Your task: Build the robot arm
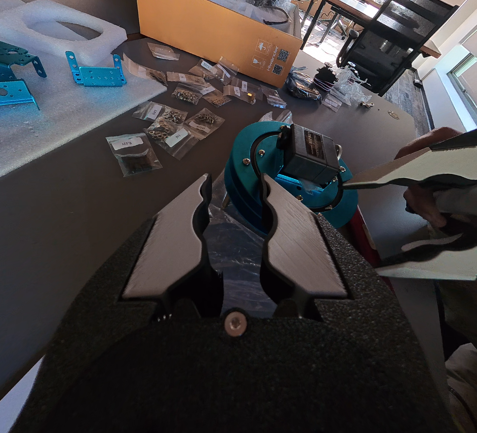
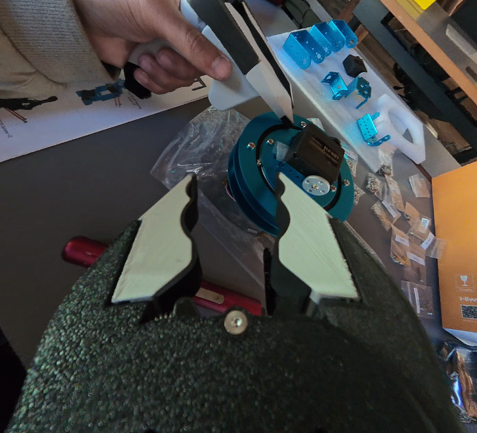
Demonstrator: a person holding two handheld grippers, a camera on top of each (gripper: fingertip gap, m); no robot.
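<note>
Teal round base (image 1: 289, 183) with black servo (image 1: 308, 156) sits on desk (image 1: 77, 214), just ahead-right of left hand-held gripper (image 1: 235, 180); right hand-held gripper (image 2: 236, 183) similarly near. Both jaws apart, empty.

Anodised teal metal base (image 1: 247, 188), matt black plastic servo (image 1: 309, 155), crinkled clear plastic bags (image 1: 134, 152), white foam (image 1: 64, 31)

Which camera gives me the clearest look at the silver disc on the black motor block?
The right wrist view. There the silver disc faces the camera on the side of the black motor block, just beyond the open right gripper. The left wrist view shows the block from its other side, so the disc is hidden.
</note>
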